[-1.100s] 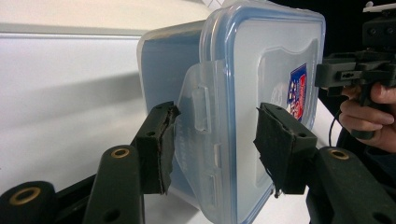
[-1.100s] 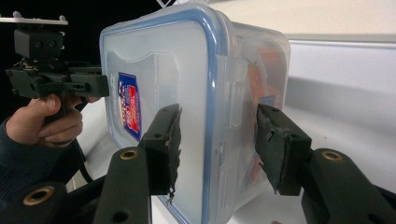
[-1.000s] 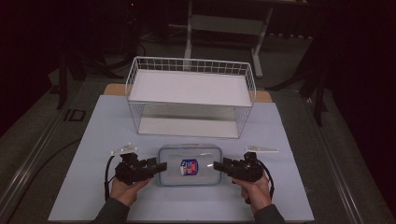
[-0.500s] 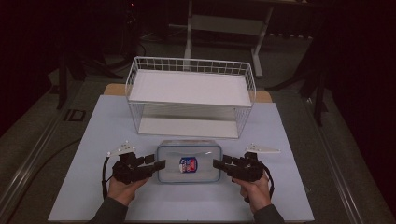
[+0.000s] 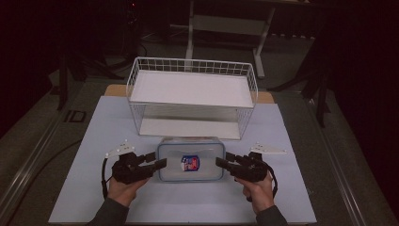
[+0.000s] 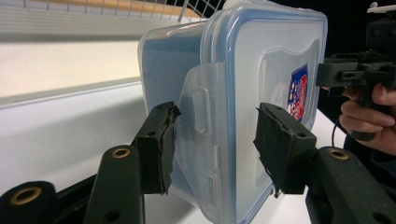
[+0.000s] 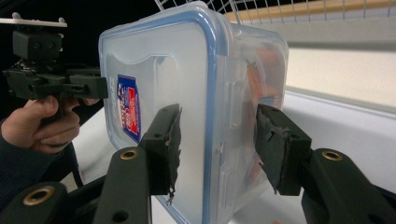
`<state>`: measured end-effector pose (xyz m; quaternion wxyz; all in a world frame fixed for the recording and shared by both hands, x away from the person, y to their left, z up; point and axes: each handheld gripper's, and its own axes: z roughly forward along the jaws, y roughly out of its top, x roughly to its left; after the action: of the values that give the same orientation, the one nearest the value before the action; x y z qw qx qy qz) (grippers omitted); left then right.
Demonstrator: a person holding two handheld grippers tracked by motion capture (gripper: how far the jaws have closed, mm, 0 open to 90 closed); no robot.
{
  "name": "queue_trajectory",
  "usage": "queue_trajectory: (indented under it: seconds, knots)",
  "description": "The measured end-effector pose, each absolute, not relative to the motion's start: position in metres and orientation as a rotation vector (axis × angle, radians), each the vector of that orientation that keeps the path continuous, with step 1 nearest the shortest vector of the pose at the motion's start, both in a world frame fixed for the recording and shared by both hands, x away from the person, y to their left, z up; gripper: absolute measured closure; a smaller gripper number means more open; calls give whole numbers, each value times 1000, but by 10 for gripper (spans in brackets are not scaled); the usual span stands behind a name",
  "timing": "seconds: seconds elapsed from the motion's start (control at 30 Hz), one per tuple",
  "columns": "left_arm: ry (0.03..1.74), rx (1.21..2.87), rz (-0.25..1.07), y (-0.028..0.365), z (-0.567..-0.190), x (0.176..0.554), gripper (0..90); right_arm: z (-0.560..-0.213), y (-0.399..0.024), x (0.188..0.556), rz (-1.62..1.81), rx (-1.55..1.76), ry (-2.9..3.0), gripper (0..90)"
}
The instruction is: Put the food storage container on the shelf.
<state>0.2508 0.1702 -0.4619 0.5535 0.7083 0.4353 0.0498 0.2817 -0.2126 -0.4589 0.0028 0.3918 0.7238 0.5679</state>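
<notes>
Claws first: the left claw [image 5: 161, 164] and right claw [image 5: 222, 163] bracket the box [image 5: 190, 159] at its short ends, each with jaws straddling a side latch. Pads look close, yet firm pressure can't be told. That box sits on the tabletop [image 5: 94, 132], just in front of the wire rack [image 5: 193, 96]. Seemingly a two-handed lift is being set up; next calls for an even squeeze, then raising level. Clear smooth plastic, blue-rimmed lid, rounded corners, small sticker [image 5: 190, 163].

One lidded plastic container [image 5: 190, 160], one white wire basket [image 5: 192, 96], one sheet-covered table [image 5: 301, 197], and two grippers.
</notes>
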Motion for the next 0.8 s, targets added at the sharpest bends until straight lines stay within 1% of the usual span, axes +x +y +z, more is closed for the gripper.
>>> queue_trajectory:
  seconds: [0.47, 0.8]
  knots:
    - [1010, 1645, 133, 174, -446, 253, 486, -437, -210, 285, 1801, 1161, 2234, 515]
    - [990, 1630, 161, 178, -426, 259, 486, -418, -206, 292, 1825, 1119, 2206, 516]
